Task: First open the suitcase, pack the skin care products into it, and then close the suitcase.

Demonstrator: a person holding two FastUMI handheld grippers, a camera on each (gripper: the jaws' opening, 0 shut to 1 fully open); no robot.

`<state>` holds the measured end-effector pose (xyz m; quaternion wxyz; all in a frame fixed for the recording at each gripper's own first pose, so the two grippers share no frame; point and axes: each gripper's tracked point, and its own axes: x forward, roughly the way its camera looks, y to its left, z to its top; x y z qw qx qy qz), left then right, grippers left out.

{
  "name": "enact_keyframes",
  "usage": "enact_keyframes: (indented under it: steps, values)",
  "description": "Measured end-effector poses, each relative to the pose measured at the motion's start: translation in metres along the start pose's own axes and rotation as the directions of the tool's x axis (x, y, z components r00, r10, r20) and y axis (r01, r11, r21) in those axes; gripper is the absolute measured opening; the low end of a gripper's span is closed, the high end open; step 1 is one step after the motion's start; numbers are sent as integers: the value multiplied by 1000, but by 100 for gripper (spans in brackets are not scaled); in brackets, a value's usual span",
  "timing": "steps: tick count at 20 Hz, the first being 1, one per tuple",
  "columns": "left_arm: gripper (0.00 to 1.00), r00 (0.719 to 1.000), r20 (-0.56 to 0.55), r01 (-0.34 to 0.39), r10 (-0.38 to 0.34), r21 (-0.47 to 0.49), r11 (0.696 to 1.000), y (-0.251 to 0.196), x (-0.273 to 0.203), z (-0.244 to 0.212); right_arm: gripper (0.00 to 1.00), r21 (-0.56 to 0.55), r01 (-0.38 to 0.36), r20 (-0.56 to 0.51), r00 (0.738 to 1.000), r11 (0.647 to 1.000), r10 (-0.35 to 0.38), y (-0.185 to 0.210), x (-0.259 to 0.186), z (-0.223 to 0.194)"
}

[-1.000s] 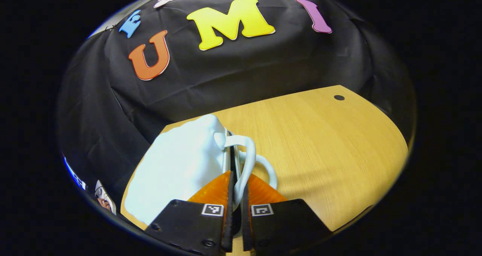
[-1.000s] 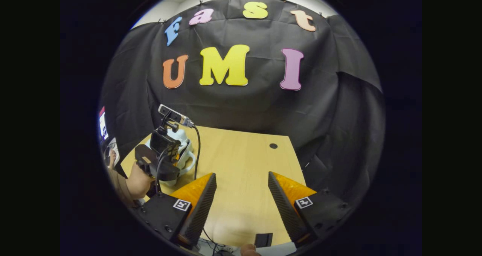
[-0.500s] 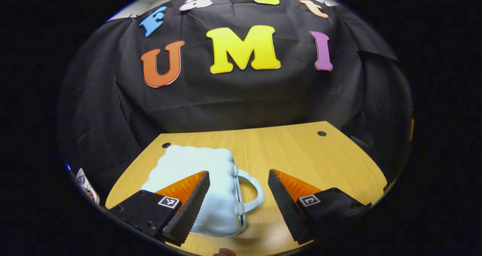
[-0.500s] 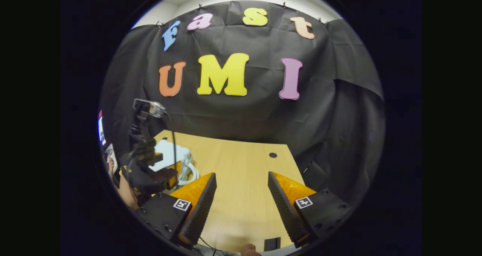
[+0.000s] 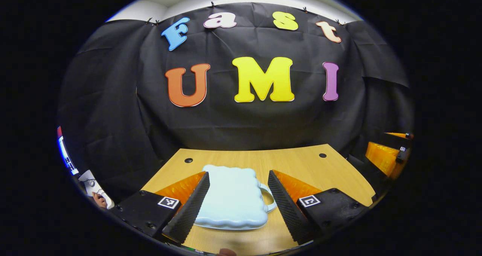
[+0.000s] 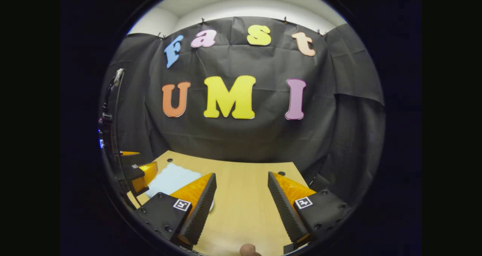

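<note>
1. One pale blue suitcase [image 5: 233, 201] lies flat and closed on the wooden table [image 5: 301, 165], its handle [image 5: 269, 199] pointing toward the table's right side.
2. Above the suitcase's near edge hovers the left gripper [image 5: 238, 199], spread wide and grasping nothing.
3. Right of the suitcase, the right gripper [image 6: 241, 201] is likewise released over bare table.
4. No skin care products are visible, so the task appears finished, with both grippers clear of the case; if not, the next move is opening the lid.

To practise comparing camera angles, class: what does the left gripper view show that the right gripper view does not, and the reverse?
Left gripper view: the closed suitcase whole, handle included, framed by the open left gripper. Right gripper view: the open right gripper over bare table, holding nothing. Both: the suitcase lying flat on the wooden table.
</note>
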<state>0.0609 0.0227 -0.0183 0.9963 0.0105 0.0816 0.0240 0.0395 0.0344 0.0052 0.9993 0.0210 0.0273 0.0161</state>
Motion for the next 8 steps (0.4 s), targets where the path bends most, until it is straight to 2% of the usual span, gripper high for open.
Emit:
enact_keyframes:
  steps: [2, 3, 4, 8]
  values:
    - [99, 1000, 10, -1, 1, 3, 1000, 8, -1, 3, 81, -9, -1, -3, 1000, 1000, 1, 12, 1, -1]
    - [99, 1000, 18, 2, -2, 4, 1000, 10, -1, 4, 78, -18, 5, -7, 1000, 1000, -5, 13, 3, -1]
    - [99, 1000, 26, 0, 0, 7, 1000, 13, -1, 6, 81, -19, 3, -11, 1000, 1000, -3, 16, 4, -1]
    - [99, 998, 68, 8, -9, 21, 1000, 16, 0, 19, 80, -14, 16, -12, 1000, 1000, -16, 22, 7, 3]
